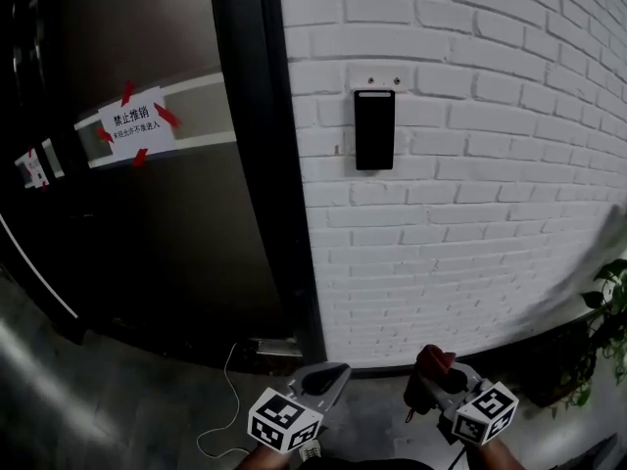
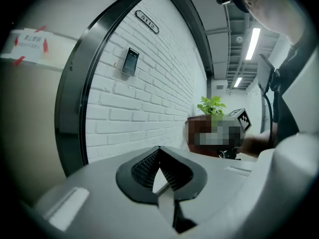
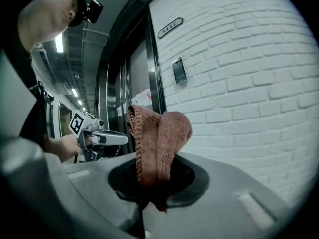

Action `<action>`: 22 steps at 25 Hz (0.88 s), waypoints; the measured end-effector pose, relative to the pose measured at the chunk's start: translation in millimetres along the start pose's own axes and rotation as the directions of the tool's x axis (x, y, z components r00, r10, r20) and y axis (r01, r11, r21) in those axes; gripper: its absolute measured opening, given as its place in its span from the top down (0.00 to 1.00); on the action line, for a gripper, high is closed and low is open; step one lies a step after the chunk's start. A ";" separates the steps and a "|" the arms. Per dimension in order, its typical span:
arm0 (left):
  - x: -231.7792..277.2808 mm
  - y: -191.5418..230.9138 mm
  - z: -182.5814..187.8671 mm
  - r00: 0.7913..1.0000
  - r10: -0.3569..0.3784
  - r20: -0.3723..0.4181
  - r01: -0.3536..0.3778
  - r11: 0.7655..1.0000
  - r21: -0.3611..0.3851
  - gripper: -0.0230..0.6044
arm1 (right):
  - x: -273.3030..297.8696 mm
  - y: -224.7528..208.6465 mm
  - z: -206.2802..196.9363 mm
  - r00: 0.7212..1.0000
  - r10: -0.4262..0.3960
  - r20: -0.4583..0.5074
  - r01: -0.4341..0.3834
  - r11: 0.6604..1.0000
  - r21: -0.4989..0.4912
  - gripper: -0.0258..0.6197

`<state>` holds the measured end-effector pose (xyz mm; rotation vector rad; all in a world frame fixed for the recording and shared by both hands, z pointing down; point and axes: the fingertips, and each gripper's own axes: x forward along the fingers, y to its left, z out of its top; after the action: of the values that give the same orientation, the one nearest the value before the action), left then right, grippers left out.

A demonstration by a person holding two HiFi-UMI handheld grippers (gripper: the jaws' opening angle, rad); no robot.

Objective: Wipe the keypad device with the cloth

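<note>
The keypad device (image 1: 374, 129) is a black upright panel mounted on the white brick wall, well above both grippers; it also shows small in the left gripper view (image 2: 130, 61) and the right gripper view (image 3: 179, 70). My right gripper (image 1: 427, 378) is low at the bottom right, shut on a reddish-brown cloth (image 3: 158, 141) that sticks up folded from its jaws; the cloth (image 1: 431, 368) is apart from the wall. My left gripper (image 1: 329, 384) hangs low beside it, jaws shut with nothing between them.
A dark door (image 1: 137, 184) with a taped white notice (image 1: 137, 125) stands left of the black frame (image 1: 260, 164). A white cable (image 1: 223, 409) trails on the floor. A potted plant (image 1: 607, 331) stands at the right, below the wall.
</note>
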<state>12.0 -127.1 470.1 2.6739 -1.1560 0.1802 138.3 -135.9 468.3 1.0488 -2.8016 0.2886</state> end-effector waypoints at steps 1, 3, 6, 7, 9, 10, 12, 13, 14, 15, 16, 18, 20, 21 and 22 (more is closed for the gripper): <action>-1.6 -11.3 -8.2 1.000 0.021 -0.007 -0.022 1.000 -0.012 0.94 | -12.7 -2.5 -8.3 1.000 0.008 -0.005 -0.008 1.000 0.025 0.88; -5.0 -32.8 -23.8 0.998 0.060 -0.019 -0.061 0.998 -0.036 0.94 | -36.1 -7.1 -20.7 0.999 0.025 -0.022 -0.024 0.999 0.041 0.88; -9.5 -58.3 -39.9 0.994 0.108 -0.025 -0.109 0.992 -0.067 0.94 | -63.2 -9.9 -28.9 0.998 0.053 -0.020 -0.053 0.998 0.033 0.88; -10.1 -64.7 -43.2 0.993 0.120 -0.026 -0.121 0.990 -0.078 0.94 | -69.0 -10.0 -30.3 0.998 0.065 -0.014 -0.064 0.997 0.039 0.88; -11.8 -75.7 -47.3 0.991 0.134 -0.032 -0.136 0.987 -0.089 0.94 | -76.3 -6.9 -33.3 0.996 0.093 -0.001 -0.093 0.993 0.068 0.88; -13.8 -80.2 -49.0 0.990 0.138 -0.039 -0.141 0.986 -0.088 0.94 | -78.7 -3.4 -35.4 0.994 0.107 0.004 -0.107 0.991 0.078 0.88; -18.4 -85.8 -52.0 0.988 0.143 -0.052 -0.147 0.985 -0.085 0.94 | -82.5 5.4 -38.4 0.991 0.132 0.014 -0.133 0.987 0.088 0.88; -20.3 -86.5 -53.0 0.988 0.145 -0.056 -0.149 0.985 -0.085 0.94 | -83.7 9.0 -39.3 0.990 0.139 0.016 -0.140 0.986 0.086 0.88; -22.0 -85.7 -53.0 0.988 0.145 -0.057 -0.150 0.985 -0.084 0.94 | -84.4 11.7 -40.1 0.990 0.140 0.013 -0.141 0.987 0.081 0.88; -23.5 -83.7 -52.4 0.988 0.145 -0.055 -0.149 0.985 -0.084 0.94 | -84.1 13.6 -41.4 0.991 0.136 0.003 -0.136 0.988 0.070 0.88; -25.3 -81.3 -51.6 0.988 0.142 -0.052 -0.147 0.985 -0.087 0.94 | -83.2 15.0 -43.2 0.992 0.127 -0.009 -0.126 0.990 0.057 0.88; -29.9 -76.1 -52.0 0.990 0.135 -0.049 -0.139 0.985 -0.101 0.94 | -79.4 19.8 -45.3 0.993 0.114 -0.010 -0.114 0.992 0.053 0.88; -35.5 -70.3 -53.8 0.991 0.123 -0.061 -0.128 0.987 -0.100 0.94 | -73.4 27.3 -46.5 0.995 0.104 -0.013 -0.103 0.993 0.055 0.88; -38.5 -67.2 -53.7 0.991 0.114 -0.066 -0.120 0.988 -0.094 0.94 | -70.2 31.4 -46.9 0.995 0.097 -0.019 -0.096 0.994 0.049 0.88; -41.5 -63.5 -53.1 0.992 0.107 -0.067 -0.112 0.990 -0.088 0.94 | -66.5 36.2 -46.0 0.995 0.093 -0.018 -0.093 0.995 0.046 0.88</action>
<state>28.8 -42.3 503.4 2.5090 -1.2608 0.2214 166.9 -56.5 495.5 0.9205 -2.8434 0.3728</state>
